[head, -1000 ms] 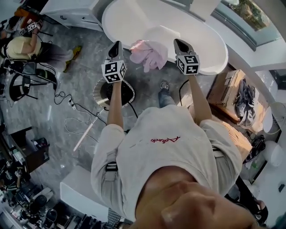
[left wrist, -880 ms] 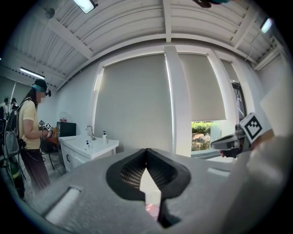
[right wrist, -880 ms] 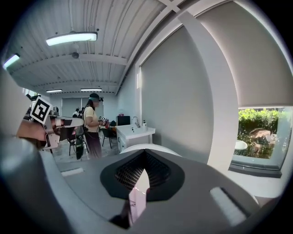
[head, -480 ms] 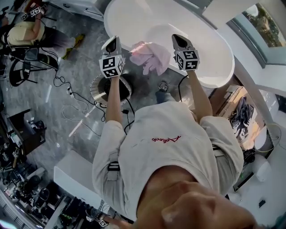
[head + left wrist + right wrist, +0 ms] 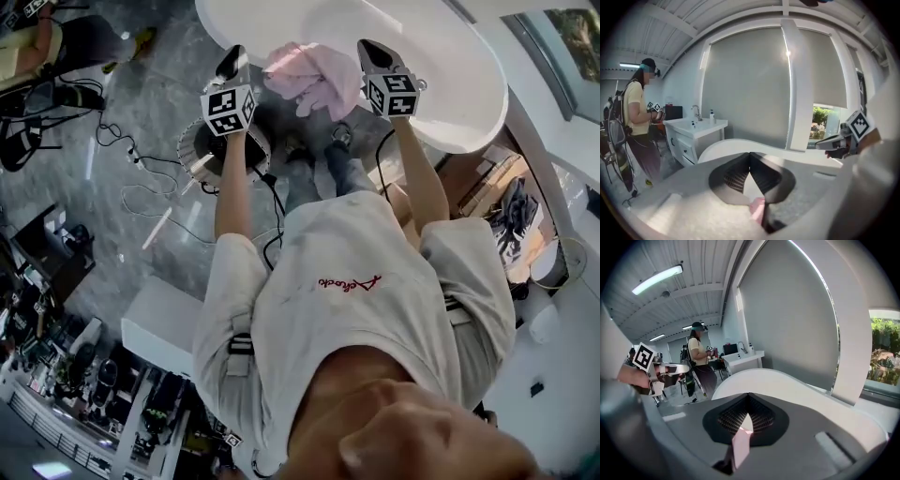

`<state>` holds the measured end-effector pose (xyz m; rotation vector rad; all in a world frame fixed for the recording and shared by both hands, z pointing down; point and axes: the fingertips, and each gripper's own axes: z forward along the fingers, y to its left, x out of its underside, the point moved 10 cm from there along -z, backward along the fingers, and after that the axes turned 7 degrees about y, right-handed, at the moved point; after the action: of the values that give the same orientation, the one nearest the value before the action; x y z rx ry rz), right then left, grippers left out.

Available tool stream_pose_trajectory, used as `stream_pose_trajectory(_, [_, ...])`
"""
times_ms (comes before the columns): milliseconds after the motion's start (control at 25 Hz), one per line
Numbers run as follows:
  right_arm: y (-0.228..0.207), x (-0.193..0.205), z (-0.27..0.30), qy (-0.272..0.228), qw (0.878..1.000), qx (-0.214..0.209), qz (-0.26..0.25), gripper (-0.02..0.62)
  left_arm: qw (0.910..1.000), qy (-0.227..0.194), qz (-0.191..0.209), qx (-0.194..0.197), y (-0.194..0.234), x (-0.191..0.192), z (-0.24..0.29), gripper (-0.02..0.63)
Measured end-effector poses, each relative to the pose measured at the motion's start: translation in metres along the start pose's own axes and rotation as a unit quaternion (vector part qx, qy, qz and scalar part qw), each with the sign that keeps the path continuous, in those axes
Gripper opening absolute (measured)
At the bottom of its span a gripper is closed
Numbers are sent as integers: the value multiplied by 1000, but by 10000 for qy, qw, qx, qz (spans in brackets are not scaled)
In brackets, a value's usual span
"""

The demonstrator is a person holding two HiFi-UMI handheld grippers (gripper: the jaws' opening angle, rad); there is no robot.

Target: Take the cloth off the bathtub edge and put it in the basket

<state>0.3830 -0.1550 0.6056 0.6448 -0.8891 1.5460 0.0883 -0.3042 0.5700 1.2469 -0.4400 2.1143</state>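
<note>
Cloth [image 5: 314, 80], pink and bunched, hangs between the two grippers in front of the near rim of the white bathtub [image 5: 450, 84], which spreads from its 12 to its 3 o'clock in the head view. It looks clear of the rim, though from above that is only a judgement. The left gripper [image 5: 232, 61] at the cloth's 9 o'clock and the right gripper [image 5: 372, 52] at its 3 o'clock each have their jaws pressed together on a pinch of pink fabric, as each gripper view shows. The basket [image 5: 192, 155], dark and round, stands on the grey floor [image 5: 141, 103] at the cloth's 7 o'clock, under the left forearm. The step in hand seems to be the carry. Both grips should travel together toward 7 o'clock so the fabric neither stretches nor slips. The drooping middle should be over the basket's mouth before either lets go, clear of the cables [image 5: 141, 197] nearby.
</note>
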Motion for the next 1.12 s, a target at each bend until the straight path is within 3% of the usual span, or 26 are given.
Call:
stream_pose_trajectory(320, [7,74,44,683,9959,469,370,9,9965,613,-106,563,1,74,49,3])
stream_pose_trajectory(640, [21,148,80,1310,9874,351,813,87,9882,1246,-356,812,-1,152,81,5])
stream_pose_trajectory(800, [25,172,99,1586,9823,296,951,192,9825,1549,-544,884,-3,177,95,89])
stream_pose_trajectory(960, [23,192,115,1724,9789,345,1042,375,9757,1851,-652,976,-9,197,110,232])
stream_pose_trajectory(1120, [15,206,128,1865,9755,497,1061,459,9687,2196,-507,1042,-17,213,126,336])
